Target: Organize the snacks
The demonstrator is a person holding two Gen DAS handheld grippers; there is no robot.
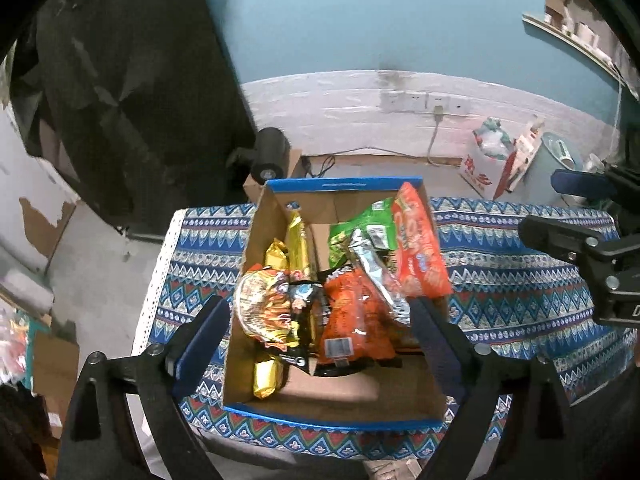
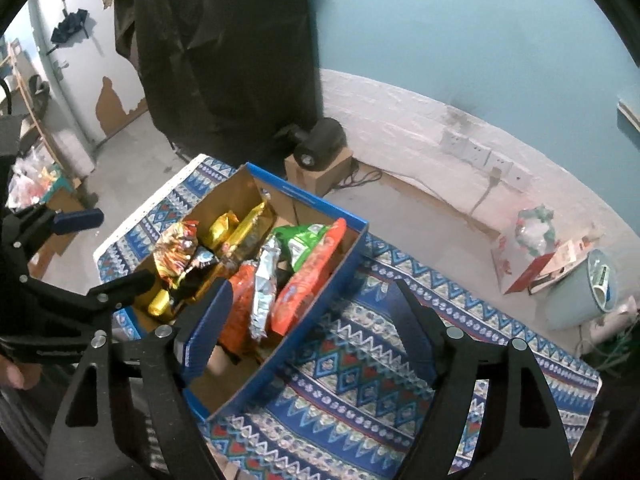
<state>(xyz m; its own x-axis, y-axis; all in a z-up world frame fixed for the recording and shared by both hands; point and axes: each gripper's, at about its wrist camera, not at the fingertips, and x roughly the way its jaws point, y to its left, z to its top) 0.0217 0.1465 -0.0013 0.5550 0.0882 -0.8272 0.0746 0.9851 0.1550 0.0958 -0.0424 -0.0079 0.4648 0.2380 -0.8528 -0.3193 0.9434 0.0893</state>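
Note:
A blue-rimmed cardboard box (image 1: 340, 420) sits on the patterned tablecloth (image 1: 520, 280) and holds several snack packs: gold packs (image 1: 298, 240), a green bag (image 1: 360, 220), an orange-red pack (image 1: 420, 240), a silver pack (image 1: 376, 268) and an orange bag (image 1: 352, 316). My left gripper (image 1: 320, 340) is open and empty above the near end of the box. My right gripper (image 2: 312, 328) is open and empty, over the box's right wall (image 2: 320, 312) and the cloth (image 2: 352, 368). The box (image 2: 304, 196) and its snacks also show in the right wrist view.
A black speaker on a small carton (image 1: 272, 152) stands behind the table. A white carton (image 1: 484, 168) and a pale bucket (image 1: 556, 164) sit on the floor at right. A dark cloth (image 1: 132, 80) hangs at left. Wall sockets (image 1: 420, 102) are behind.

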